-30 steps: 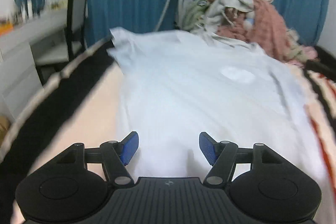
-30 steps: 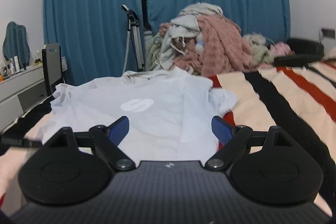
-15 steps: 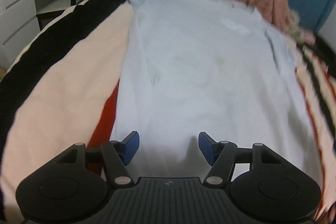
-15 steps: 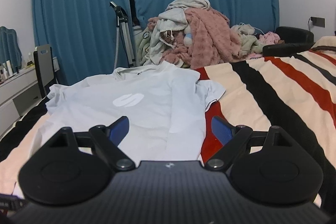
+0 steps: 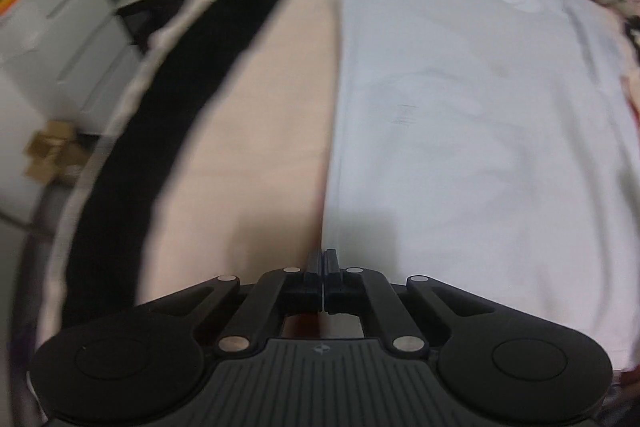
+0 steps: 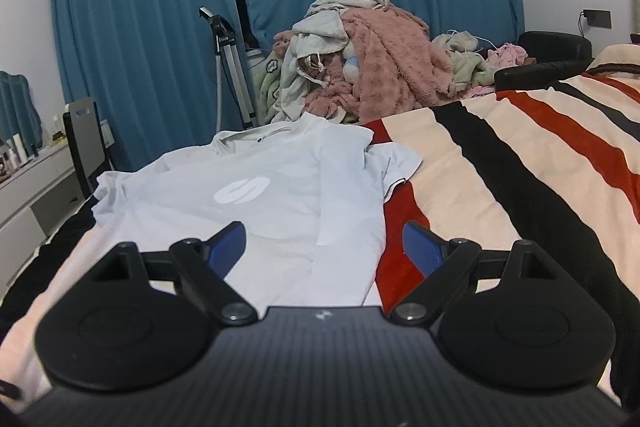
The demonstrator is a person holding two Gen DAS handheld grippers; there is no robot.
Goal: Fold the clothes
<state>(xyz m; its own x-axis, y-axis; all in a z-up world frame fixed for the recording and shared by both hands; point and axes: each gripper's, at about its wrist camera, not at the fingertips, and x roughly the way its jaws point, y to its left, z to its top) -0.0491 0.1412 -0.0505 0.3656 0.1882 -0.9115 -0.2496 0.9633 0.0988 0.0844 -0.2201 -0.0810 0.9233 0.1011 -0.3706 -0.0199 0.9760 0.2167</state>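
A pale blue T-shirt (image 5: 460, 131) with a white chest logo lies flat on the striped bed; it also shows in the right wrist view (image 6: 272, 203), its right side folded inward. My left gripper (image 5: 322, 259) is shut at the shirt's near left hem corner; the blurred view does not show whether cloth is pinched between its fingers. My right gripper (image 6: 324, 243) is open and empty, held above the shirt's near right edge.
A striped blanket (image 6: 520, 187) in cream, black and red covers the bed. A heap of clothes (image 6: 360, 75) lies at the far end before blue curtains (image 6: 140, 27). A tripod (image 6: 230, 67), a chair (image 6: 86, 135) and a white desk (image 5: 80, 7) stand at the left.
My left gripper went from open to shut and moved left and down to the shirt's hem corner. My right gripper stayed open and shifted slightly right.
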